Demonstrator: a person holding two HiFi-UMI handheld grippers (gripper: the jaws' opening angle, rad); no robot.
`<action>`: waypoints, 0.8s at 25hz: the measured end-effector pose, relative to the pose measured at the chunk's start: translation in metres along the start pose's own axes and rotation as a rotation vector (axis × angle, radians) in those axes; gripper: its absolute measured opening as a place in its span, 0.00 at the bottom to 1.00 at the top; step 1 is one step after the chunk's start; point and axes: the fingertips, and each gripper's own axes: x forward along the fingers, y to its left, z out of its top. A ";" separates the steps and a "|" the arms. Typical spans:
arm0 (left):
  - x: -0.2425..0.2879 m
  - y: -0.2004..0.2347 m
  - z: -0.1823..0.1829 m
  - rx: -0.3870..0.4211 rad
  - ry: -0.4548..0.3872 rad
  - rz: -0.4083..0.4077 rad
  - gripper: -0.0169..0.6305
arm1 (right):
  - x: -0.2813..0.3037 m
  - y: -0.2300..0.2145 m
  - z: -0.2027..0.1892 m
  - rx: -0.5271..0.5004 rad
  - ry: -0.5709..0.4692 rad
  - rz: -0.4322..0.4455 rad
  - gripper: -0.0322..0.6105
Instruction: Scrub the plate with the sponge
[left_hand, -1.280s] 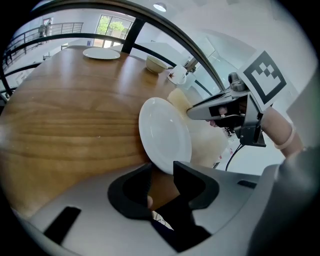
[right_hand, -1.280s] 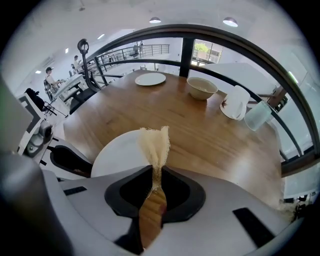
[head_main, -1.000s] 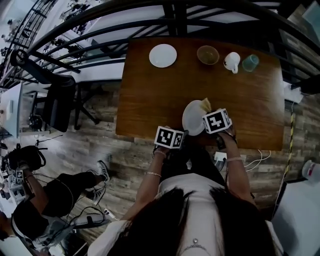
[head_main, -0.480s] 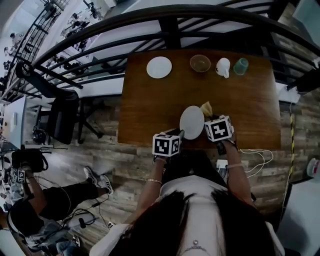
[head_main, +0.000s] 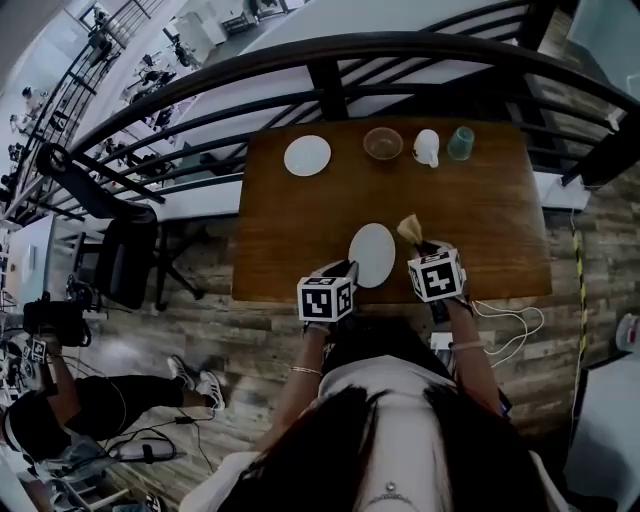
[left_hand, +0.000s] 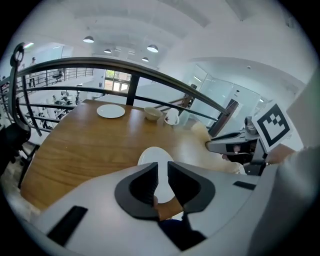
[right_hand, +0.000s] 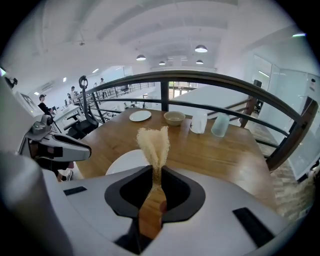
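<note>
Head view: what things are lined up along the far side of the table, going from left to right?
small white plate → brown bowl → white mug → green cup

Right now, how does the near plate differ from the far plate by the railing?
Near plate sits between the jaws of the left hand-held gripper, which have just been closing on its rim; far plate is untouched. Near plate looks tilted, a narrow oval from the head view; far plate lies flat on the table. The sponge is beside the near plate, a bowl beside the far plate. Both are plain white, round.
</note>
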 end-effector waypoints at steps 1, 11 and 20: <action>0.000 -0.003 0.003 0.003 -0.010 0.001 0.13 | -0.004 -0.002 -0.001 0.006 -0.012 -0.004 0.16; -0.007 -0.030 0.028 0.062 -0.101 0.022 0.13 | -0.044 -0.016 0.003 0.041 -0.136 -0.004 0.16; -0.023 -0.056 0.058 0.124 -0.214 0.043 0.10 | -0.077 -0.033 0.001 0.090 -0.205 -0.025 0.16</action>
